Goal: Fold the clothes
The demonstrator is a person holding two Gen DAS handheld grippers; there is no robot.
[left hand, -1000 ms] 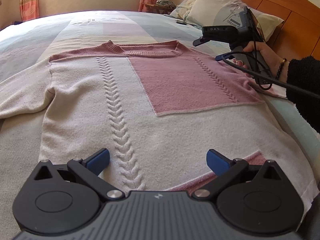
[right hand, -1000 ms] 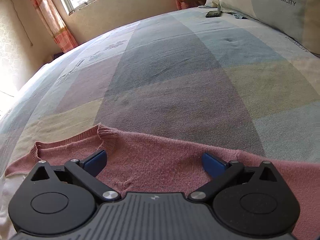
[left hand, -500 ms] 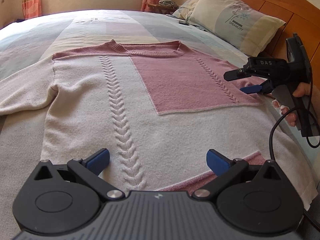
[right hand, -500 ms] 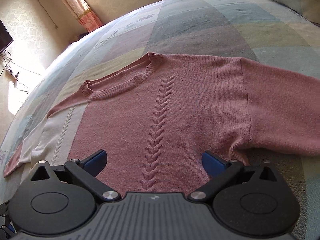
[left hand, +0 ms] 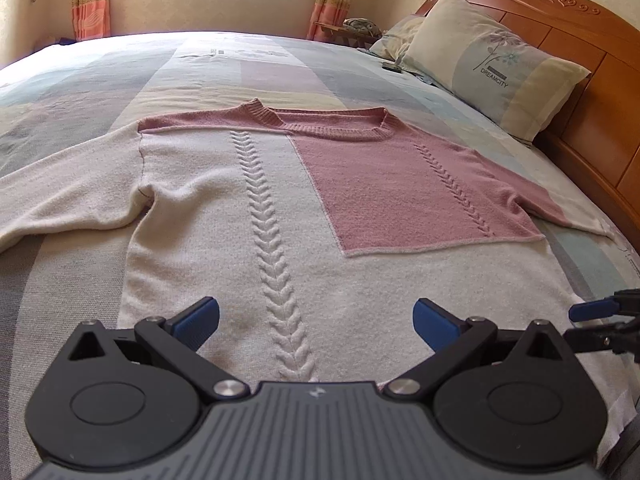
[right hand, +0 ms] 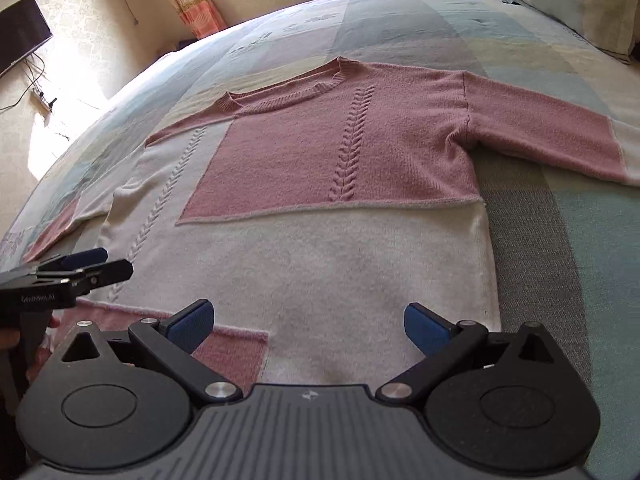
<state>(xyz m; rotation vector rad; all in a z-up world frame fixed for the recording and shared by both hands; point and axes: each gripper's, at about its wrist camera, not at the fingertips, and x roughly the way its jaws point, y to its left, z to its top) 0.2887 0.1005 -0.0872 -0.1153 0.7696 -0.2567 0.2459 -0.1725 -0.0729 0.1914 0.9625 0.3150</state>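
A pink-and-cream cable-knit sweater (left hand: 280,200) lies flat, front up, on the pastel patchwork bedspread (left hand: 120,72), both sleeves spread out to the sides. The left gripper (left hand: 316,316) hangs over the cream hem, its 2 blue-padded fingers (left hand: 198,316) spread wide and holding nothing. The right gripper (right hand: 308,320) hangs over the hem's other corner, equally wide and empty. Nothing lies on the sweater. Beyond the collar, a cream pillow printed "DREAMCITY" (left hand: 492,64) leans on the orange wooden headboard (left hand: 580,40), with a small dark phone-like object (left hand: 390,67) beside it.
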